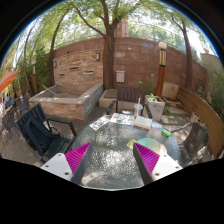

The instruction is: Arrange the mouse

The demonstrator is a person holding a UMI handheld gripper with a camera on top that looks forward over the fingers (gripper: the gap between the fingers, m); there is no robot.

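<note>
The claw (113,158) is held above the near edge of a round glass-topped surface (105,160) in an outdoor patio, its two fingers set wide apart with nothing between them; one magenta pad (78,156) shows on the left finger and one on the right (147,157), two pads in all. Toward the far edge of the surface, well beyond the fingers, lies a loose group of small pale items (128,120), with what looks like a green-and-white box (143,123) at its right side. The mouse cannot be made out with any certainty: it may be one of those small pale items, but none is clear enough to name, so its place is recorded only as probably at the far side of the surface, apart from the claw. Judgement: the task is at its opening step, the approach, with no contact made and nothing yet arranged. The next move would call for carrying the claw forward over the glass toward the far group, identifying the mouse among the items, and lowering the open fingers to either side of it before closing. Count of other things: one dark chair (38,130) off the left edge of the surface, one stone fire pit (68,100) behind it, one brick wall (120,62), one lamp post (161,62), and one tree trunk (107,55) central.
</note>
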